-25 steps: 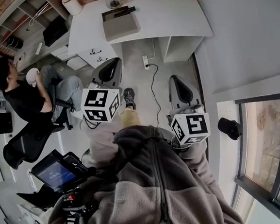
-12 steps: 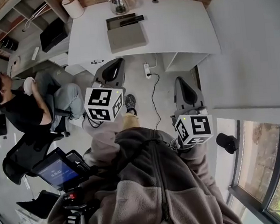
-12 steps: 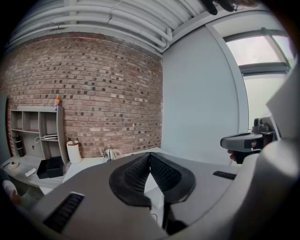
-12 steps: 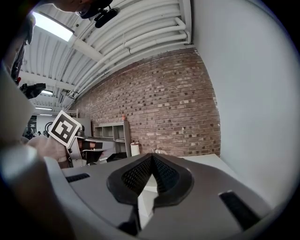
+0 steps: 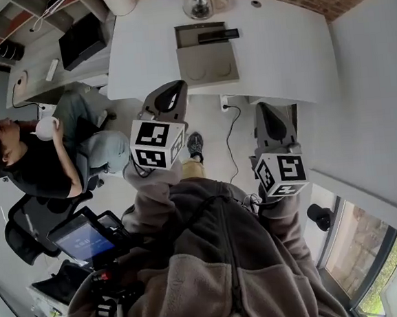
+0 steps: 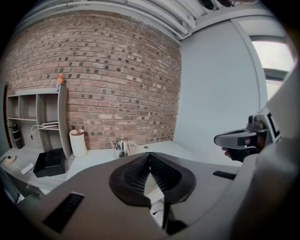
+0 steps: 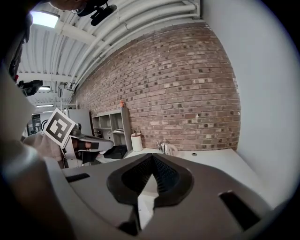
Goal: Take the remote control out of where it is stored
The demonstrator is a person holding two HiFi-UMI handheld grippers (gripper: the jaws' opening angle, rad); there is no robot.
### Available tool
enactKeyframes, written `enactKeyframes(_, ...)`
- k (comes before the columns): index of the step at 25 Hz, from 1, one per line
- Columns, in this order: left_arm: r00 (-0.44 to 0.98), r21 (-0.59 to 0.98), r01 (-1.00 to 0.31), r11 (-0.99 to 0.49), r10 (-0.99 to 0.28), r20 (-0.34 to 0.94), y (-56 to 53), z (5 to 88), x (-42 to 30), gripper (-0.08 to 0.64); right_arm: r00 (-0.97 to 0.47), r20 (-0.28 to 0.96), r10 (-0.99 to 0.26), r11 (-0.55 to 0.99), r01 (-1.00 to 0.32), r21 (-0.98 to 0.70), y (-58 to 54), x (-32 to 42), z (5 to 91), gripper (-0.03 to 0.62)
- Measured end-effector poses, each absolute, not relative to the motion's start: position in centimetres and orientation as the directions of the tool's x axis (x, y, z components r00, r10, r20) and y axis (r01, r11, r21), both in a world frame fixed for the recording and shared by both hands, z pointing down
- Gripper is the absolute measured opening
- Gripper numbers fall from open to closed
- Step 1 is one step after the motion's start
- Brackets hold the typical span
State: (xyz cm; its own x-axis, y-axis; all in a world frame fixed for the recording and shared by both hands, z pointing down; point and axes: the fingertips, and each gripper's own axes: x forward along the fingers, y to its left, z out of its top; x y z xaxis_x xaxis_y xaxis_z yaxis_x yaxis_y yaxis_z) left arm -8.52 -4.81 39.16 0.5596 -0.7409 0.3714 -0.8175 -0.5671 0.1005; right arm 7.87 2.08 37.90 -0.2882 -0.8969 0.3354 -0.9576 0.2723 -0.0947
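The task has not really begun. The remote control (image 5: 217,35) appears to be the slim dark bar lying in the recessed far part of the grey storage box (image 5: 208,67), which sits on the white worktop (image 5: 278,44) in the upper middle of the head view. Nothing touches it, and the box looks undisturbed. At this size the bar is too small to tell whether it lies loose or sits in a slot.

The left gripper (image 5: 176,87) is held in the air in the centre of the frame, its tip reaching the near edge of the worktop in the picture, below the box and apart from it. In the left gripper view its ribbed pads meet with nothing between them. The right gripper (image 5: 264,107) hangs lower and further to the right, over the floor in front of the worktop. Its jaws are also pressed together and empty, as the right gripper view shows.

A kettle (image 5: 199,2) stands at the top edge, just beyond the box.

All the work is left to do. By my judgement, one gripper has to be brought over the box and its jaws parted. It then has to close on the remote control and lift it clear.
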Motion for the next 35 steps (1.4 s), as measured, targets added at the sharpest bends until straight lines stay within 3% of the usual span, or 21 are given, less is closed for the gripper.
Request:
enactKeyframes(15, 0.582, 0.156, -0.800, -0.580, -0.686, 0.436, -14.6, 44.2, -7.5, 0.006, -0.332, 0.431, -0.839, 0.308, -0.943, -0.127, -9.2, 6.2, 42.4, 0.003)
enactKeyframes(35, 0.455, 0.288, -0.887, -0.360, -0.588, 0.668, -19.2, 57.4, -6.9, 0.006, -0.421, 0.637, -0.646, 0.333, -0.906, -0.261, -20.5, 8.5, 57.9, 0.003)
